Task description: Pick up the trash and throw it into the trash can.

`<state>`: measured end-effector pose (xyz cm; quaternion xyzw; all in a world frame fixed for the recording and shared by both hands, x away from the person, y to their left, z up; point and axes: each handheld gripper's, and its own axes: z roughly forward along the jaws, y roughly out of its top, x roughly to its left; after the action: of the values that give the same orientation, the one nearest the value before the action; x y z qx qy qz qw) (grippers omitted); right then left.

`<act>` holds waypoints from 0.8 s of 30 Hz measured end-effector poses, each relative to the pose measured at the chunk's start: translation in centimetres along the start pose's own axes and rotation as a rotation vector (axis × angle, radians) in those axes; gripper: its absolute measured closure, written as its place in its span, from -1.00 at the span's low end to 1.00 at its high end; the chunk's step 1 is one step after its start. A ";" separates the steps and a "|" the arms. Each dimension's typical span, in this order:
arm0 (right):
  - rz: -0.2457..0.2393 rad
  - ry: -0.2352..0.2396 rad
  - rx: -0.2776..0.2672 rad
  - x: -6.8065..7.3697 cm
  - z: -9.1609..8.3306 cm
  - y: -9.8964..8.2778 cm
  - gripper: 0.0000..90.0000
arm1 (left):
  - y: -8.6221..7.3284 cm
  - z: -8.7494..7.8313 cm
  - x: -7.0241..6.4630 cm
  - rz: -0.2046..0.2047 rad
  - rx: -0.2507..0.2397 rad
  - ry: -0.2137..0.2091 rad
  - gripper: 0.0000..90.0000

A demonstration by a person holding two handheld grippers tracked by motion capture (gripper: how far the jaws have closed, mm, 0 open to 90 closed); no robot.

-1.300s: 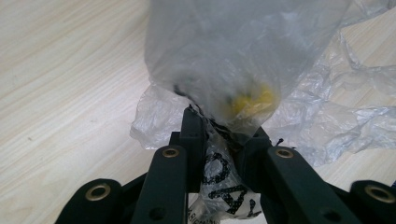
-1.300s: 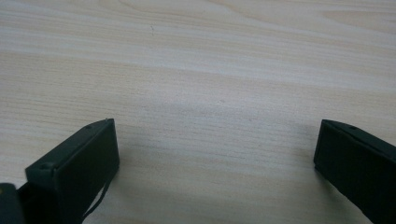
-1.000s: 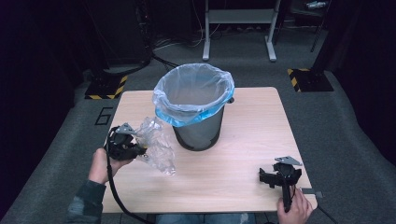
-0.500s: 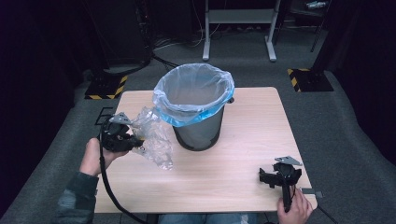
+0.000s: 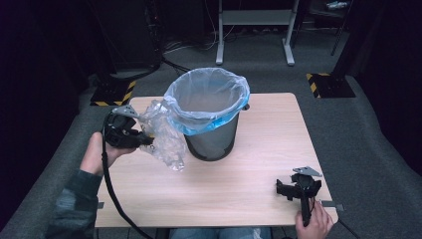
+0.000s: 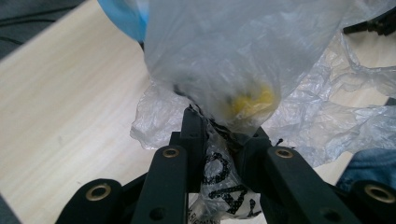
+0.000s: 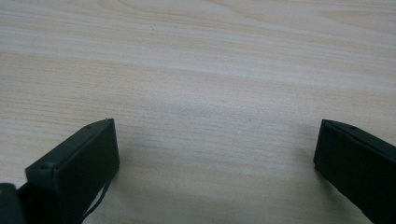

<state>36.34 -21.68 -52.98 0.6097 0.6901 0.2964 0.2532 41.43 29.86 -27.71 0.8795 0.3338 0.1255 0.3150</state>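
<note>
A crumpled clear plastic bag (image 5: 164, 135) hangs in the air to the left of the dark mesh waste bin (image 5: 214, 144), whose rim carries a pale blue-edged liner (image 5: 209, 99). My left gripper (image 5: 144, 141) is shut on the bag's bunched neck. In the left gripper view the bag (image 6: 233, 70) billows over the jaws, black print shows between them and something yellow (image 6: 250, 100) shows blurred inside. My right gripper (image 5: 291, 189) rests low at the table's front right, open, with bare wood (image 7: 210, 116) between its fingers (image 7: 84, 154).
The light wooden table (image 5: 249, 199) holds the bin at its middle back. Dark carpet surrounds it, with yellow-black striped floor plates (image 5: 112, 94) and a metal frame stand (image 5: 254, 30) beyond the far edge.
My left gripper has risen and moved away from the person, lifting the plastic bag up beside the bin. The right gripper has stayed in place.
</note>
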 end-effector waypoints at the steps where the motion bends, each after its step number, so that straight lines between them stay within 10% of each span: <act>1: 0.000 0.000 0.000 0.0 0.0 0.0 -1.00 | 0.3 -0.2 0.0 0.004 -0.003 0.001 0.70; 24: -0.001 0.000 0.000 0.0 0.0 0.0 -1.00 | 9.1 -1.1 0.8 0.070 -0.043 -0.008 0.70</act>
<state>36.34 -21.68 -52.98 0.6095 0.6902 0.2964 0.2534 46.16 25.64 -21.07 0.8843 0.2987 0.1402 0.3304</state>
